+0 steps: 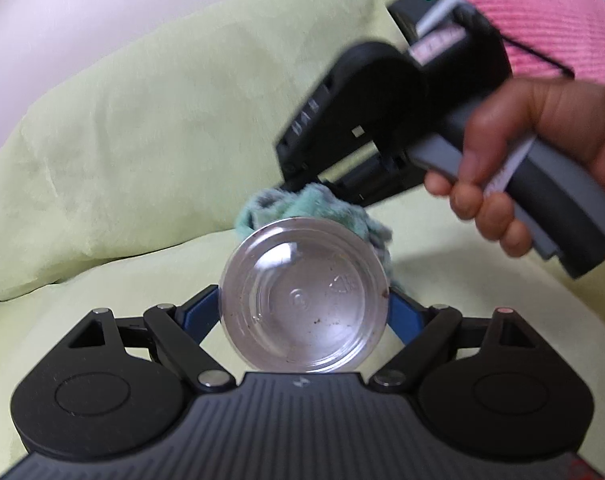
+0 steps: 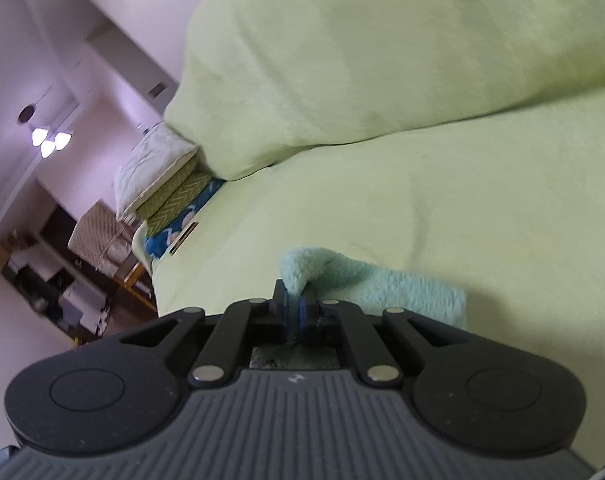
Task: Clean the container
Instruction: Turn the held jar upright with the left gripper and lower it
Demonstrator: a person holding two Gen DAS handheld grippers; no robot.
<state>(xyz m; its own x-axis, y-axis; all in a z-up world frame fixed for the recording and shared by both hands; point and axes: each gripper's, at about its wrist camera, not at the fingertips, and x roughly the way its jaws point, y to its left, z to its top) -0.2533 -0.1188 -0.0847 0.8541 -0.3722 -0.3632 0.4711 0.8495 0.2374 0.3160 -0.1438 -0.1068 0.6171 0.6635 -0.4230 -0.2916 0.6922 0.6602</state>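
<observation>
A clear round plastic container (image 1: 302, 300) lies sideways between the blue pads of my left gripper (image 1: 304, 304), its base facing the camera, and the gripper is shut on it. Small brown specks dot the plastic. A teal cloth (image 1: 302, 204) bunches at the container's far end. In the right wrist view my right gripper (image 2: 294, 300) is shut on a fold of this teal cloth (image 2: 366, 280), which trails to the right. A person's hand (image 1: 534, 152) holds the right gripper's grey handle at the upper right of the left wrist view.
A pale green sheet (image 2: 422, 160) covers the bed and pillow (image 1: 162, 120) behind both grippers. A pink fabric (image 1: 522, 12) lies at the top right. Folded bedding (image 2: 158, 176) and shelves (image 2: 62, 272) stand beyond the bed's left edge.
</observation>
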